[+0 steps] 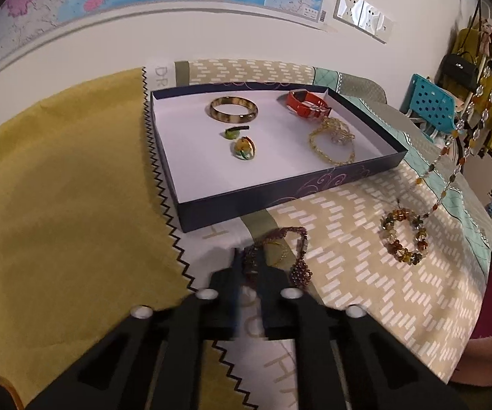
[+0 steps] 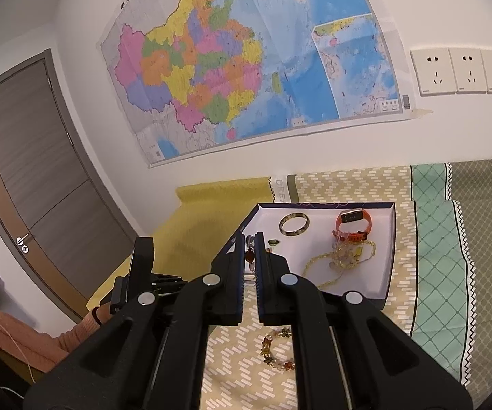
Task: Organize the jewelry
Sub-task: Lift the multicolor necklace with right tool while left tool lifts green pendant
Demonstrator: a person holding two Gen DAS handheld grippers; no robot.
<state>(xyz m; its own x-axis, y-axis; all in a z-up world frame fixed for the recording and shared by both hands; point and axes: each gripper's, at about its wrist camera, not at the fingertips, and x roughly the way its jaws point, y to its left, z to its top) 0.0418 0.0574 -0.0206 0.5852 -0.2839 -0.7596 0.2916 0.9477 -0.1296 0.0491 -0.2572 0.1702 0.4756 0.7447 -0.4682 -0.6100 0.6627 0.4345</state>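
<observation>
A dark blue box (image 1: 280, 194) with a white floor lies on the bed. It holds a tortoiseshell bangle (image 1: 234, 109), an orange watch (image 1: 309, 104), a yellow bead necklace (image 1: 331, 140) and two small rings (image 1: 242, 148). My left gripper (image 1: 249, 266) is shut on a dark red bead bracelet (image 1: 293, 256) on the bedspread in front of the box. My right gripper (image 2: 251, 251) is shut on a long amber bead necklace (image 1: 450, 157), which hangs down to its coiled end (image 1: 406, 241) right of the box. That coil also shows below the right gripper (image 2: 276, 348).
A yellow cloth (image 1: 68, 205) covers the bed left of the box. The wall with a map (image 2: 246, 61) and sockets (image 2: 461, 71) is behind the bed. A blue chair (image 1: 428, 102) and hanging bags stand far right. A door (image 2: 34, 177) is at left.
</observation>
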